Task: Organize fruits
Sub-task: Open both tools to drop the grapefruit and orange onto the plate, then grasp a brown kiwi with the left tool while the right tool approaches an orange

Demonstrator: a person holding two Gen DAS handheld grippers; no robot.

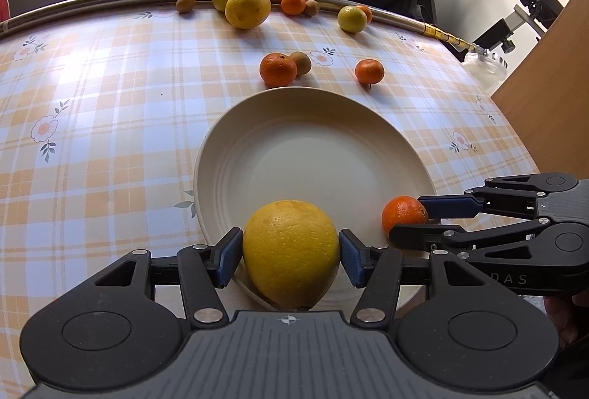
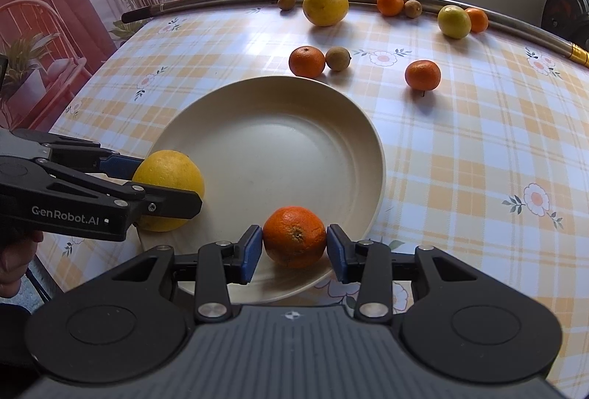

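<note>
- Both hand-held grippers tilt steeply downward over the near rim of the cream plate (image 1: 316, 126), side by side, the left one to the left of the right one.
- Left hand-held gripper (image 1: 291, 253): a large yellow lemon (image 1: 291, 251) sits between its blue pads, over the plate's near left edge. The jaws stand partly spread and both pads press on the lemon's sides, pinching it.
- Right hand-held gripper (image 2: 294, 248): a mandarin (image 2: 294, 237) sits between its pads, over the plate's near rim. The jaws stand narrow and both pads touch the fruit, pinching it.
- The plate's centre is bare. Two mandarins and a small brown fruit lie on the checked surface (image 2: 478, 159) just beyond the plate; more citrus lies along the far edge.
- A person's fingers (image 2: 14, 262) show behind the left unit.
</note>
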